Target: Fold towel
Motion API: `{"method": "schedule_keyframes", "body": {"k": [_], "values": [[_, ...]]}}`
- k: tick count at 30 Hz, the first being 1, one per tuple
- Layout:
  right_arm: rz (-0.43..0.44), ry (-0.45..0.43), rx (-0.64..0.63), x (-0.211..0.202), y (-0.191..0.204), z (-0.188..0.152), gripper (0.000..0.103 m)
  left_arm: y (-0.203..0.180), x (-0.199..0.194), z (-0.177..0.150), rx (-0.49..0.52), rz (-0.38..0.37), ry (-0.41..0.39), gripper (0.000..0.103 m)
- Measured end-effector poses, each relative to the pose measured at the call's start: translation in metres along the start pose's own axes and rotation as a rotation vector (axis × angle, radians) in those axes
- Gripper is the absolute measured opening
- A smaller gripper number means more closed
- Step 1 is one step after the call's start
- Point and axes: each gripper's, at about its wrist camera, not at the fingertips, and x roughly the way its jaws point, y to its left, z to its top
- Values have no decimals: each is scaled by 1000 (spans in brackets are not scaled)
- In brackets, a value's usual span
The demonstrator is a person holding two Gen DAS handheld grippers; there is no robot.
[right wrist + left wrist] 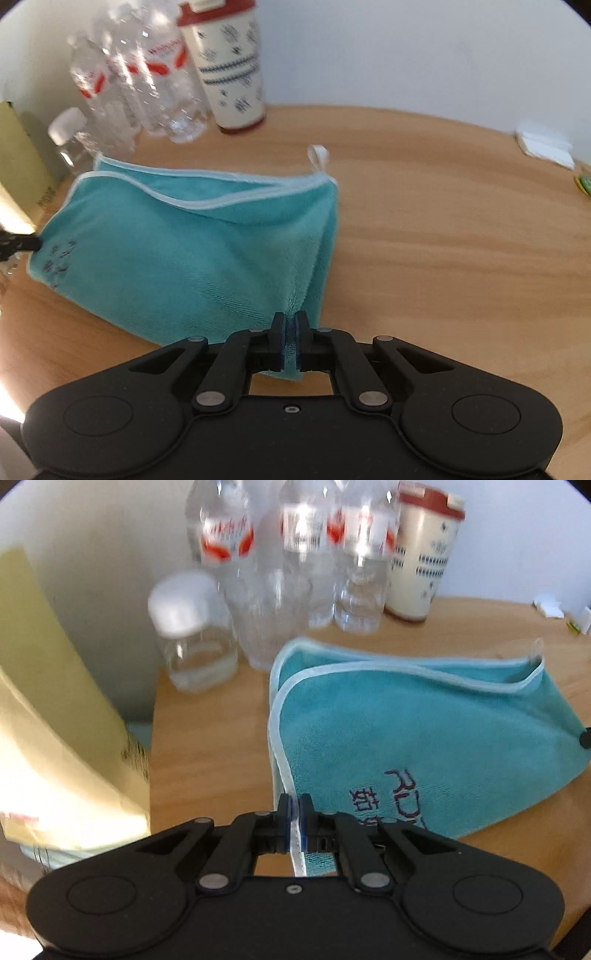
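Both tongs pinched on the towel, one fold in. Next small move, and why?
Probably carry both near corners forward together. Left tongs and right tongs are shut on the teal towel, whose top layer sits short of the far white edge.

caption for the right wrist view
Right gripper pinches a teal towel corner on a wooden table.

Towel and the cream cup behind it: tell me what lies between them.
Only bare table. In the right wrist view the towel stops short of the cup, with plain wood between.
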Motion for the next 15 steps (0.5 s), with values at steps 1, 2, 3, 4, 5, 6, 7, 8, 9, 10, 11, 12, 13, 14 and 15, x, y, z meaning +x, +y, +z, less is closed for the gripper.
{"method": "schedule_keyframes", "body": {"k": [1, 2, 3, 4, 5, 6, 7, 8, 9, 10, 11, 12, 13, 14, 15], "values": [[-1, -1, -5, -1, 0, 0, 5, 1, -1, -2, 2, 1, 0, 4], [-5, 0, -9, -1, 0, 0, 5, 0, -4, -4, 13, -3, 3, 4], [-12, 0, -13, -2, 0, 0, 5, 0, -5, -4, 8, -6, 4, 4], [-19, -2, -15, -3, 0, -1, 3, 1, -6, -4, 4, -9, 6, 4], [-25, -7, -15, -4, -1, -1, 2, 1, -11, -5, -7, -21, 10, 4], [-47, -4, -14, -5, -4, -2, 2, 2, -15, -5, -18, -33, 15, 4], [-73, 1, -10, -7, -8, -4, 2, 1, -16, -6, -16, -34, 15, 4], [-79, 4, 3, -8, -13, -8, 2, 0, -19, -8, -7, -42, 20, 4], [-87, 10, 21, -8, -19, -11, 2, -2, -19, -11, -1, -48, 29, 4], [-94, 15, 28, -8, -22, -12, 3, -3, -18, -13, 6, -41, 29, 4], [-89, 8, 24, -10, -22, -11, 7, -4, -17, -15, 13, -35, 30, 4], [-71, -9, 16, -13, -21, -7, 7, -5, -17, -15, 16, -28, 25, 4], [-48, -31, -3, -16, -18, 1, 9, -6, -16, -15, 17, -22, 22, 4], [-32, -52, -36, -18, -13, 9, 18, -5, -14, -12, 14, -9, 16, 4], [-16, -72, -69, -20, -9, 18, 23, -4, -12, -8, 7, 2, 7, 5]]}}
